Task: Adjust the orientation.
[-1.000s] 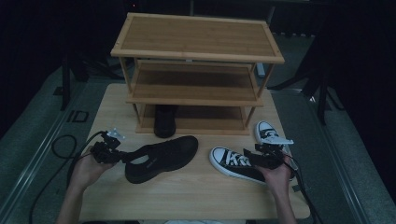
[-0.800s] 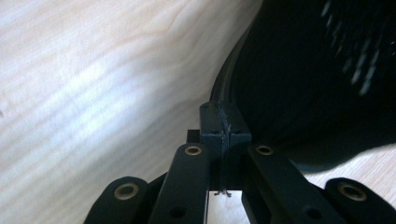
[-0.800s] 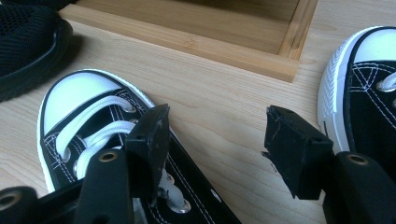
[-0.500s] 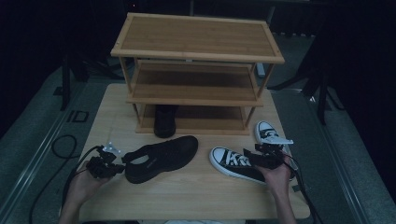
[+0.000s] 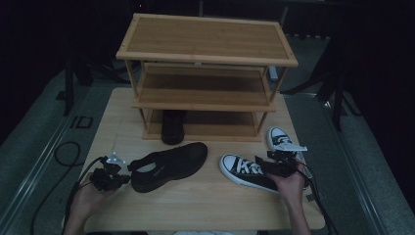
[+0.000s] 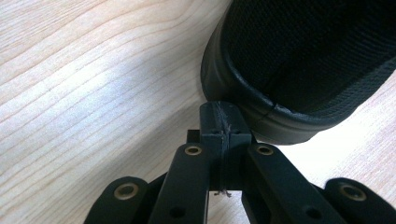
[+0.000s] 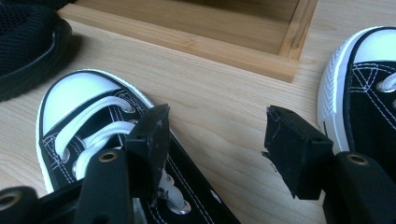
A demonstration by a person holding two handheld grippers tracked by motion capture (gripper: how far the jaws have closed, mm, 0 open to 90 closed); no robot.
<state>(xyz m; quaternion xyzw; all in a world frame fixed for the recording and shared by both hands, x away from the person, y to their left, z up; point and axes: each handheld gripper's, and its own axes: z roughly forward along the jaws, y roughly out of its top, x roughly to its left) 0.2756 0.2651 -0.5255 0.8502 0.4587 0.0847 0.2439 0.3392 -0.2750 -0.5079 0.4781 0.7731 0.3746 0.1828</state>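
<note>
Left gripper (image 5: 123,177), jaws pressed together and empty, sitting lower left at heel of black shoe (image 5: 169,165); long axis running toward upper right.

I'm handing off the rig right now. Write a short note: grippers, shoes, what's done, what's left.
Left gripper: shut, empty, tips at the heel of the black shoe.
Right gripper: open, above the nearer sneaker, one jaw over its laces.
Second sneaker lies by the rack.
Done: one dark shoe sits on the bottom shelf.
Left: probably shelving the three shoes on the table.
</note>
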